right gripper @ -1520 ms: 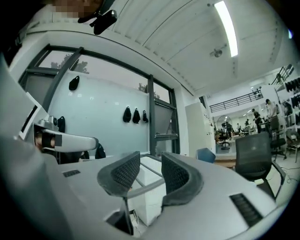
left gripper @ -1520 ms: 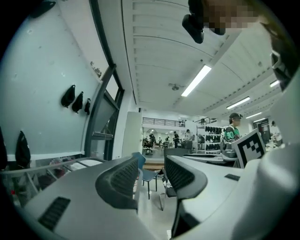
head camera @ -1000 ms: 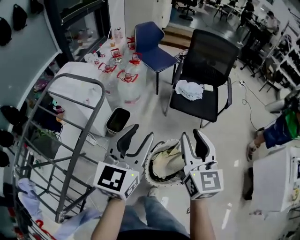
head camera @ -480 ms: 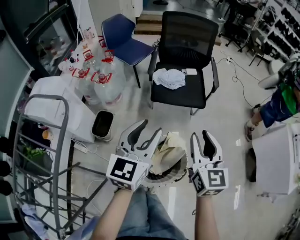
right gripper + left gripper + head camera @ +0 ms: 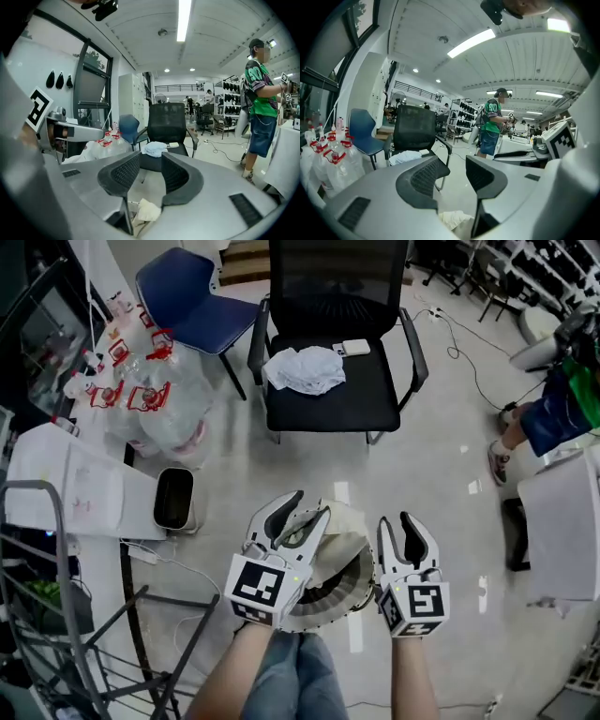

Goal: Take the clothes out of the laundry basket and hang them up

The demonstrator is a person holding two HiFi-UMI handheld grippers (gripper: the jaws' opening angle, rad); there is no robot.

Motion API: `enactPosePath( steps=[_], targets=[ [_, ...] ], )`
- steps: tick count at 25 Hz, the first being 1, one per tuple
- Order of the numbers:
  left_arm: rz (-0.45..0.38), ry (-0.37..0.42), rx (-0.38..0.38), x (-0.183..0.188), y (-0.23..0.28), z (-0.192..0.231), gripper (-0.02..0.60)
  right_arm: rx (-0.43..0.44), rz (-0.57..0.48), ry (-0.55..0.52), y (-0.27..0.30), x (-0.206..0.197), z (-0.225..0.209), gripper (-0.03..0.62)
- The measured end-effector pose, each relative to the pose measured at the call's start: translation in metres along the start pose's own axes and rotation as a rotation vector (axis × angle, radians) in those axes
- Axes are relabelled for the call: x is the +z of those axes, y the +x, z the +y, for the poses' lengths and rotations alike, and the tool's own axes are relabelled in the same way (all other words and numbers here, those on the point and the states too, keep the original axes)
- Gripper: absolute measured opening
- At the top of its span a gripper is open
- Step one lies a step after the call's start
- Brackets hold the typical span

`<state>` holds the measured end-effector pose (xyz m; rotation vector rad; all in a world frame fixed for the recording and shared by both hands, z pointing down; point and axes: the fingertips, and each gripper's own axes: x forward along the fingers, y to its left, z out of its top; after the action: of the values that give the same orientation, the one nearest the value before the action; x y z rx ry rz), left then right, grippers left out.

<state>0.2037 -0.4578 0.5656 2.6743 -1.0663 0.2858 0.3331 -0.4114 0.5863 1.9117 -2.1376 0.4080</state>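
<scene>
A round white laundry basket [image 5: 345, 585] stands on the floor at my feet, with pale cream clothes [image 5: 342, 538] piled in it. The cream cloth also shows low between the jaws in the left gripper view [image 5: 452, 218] and in the right gripper view [image 5: 146, 210]. My left gripper [image 5: 300, 514] hangs open over the basket's left rim, nothing between its fingers. My right gripper [image 5: 407, 529] stands open beside the basket's right rim, also empty. A grey metal clothes rack [image 5: 56, 606] stands at the left.
A black office chair [image 5: 337, 381] with a white cloth [image 5: 305, 368] on its seat stands ahead. A blue chair [image 5: 192, 306], plastic water jugs [image 5: 155, 404], a small black bin [image 5: 173, 500] and a white box [image 5: 70, 488] lie to the left. A person [image 5: 553, 399] stands at the right.
Both grippers have dropped toward the basket, the left now over its rim. The view has swung down and forward, so the black chair sits nearer the top centre and the rack has slid left.
</scene>
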Motion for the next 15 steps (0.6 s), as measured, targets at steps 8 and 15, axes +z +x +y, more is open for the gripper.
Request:
enactPosePath(
  steps=[8,15],
  targets=[
    [0.129,-0.087,-0.048,-0.154,0.082,0.013,0.196,-0.053,0.188,0.045,0.062,-0.165,-0.040,0.143],
    [0.216,-0.132,-0.092,-0.262,0.132,0.007,0.195,-0.037,0.322,0.045,0.108,-0.275,-0.053,0.141]
  ],
)
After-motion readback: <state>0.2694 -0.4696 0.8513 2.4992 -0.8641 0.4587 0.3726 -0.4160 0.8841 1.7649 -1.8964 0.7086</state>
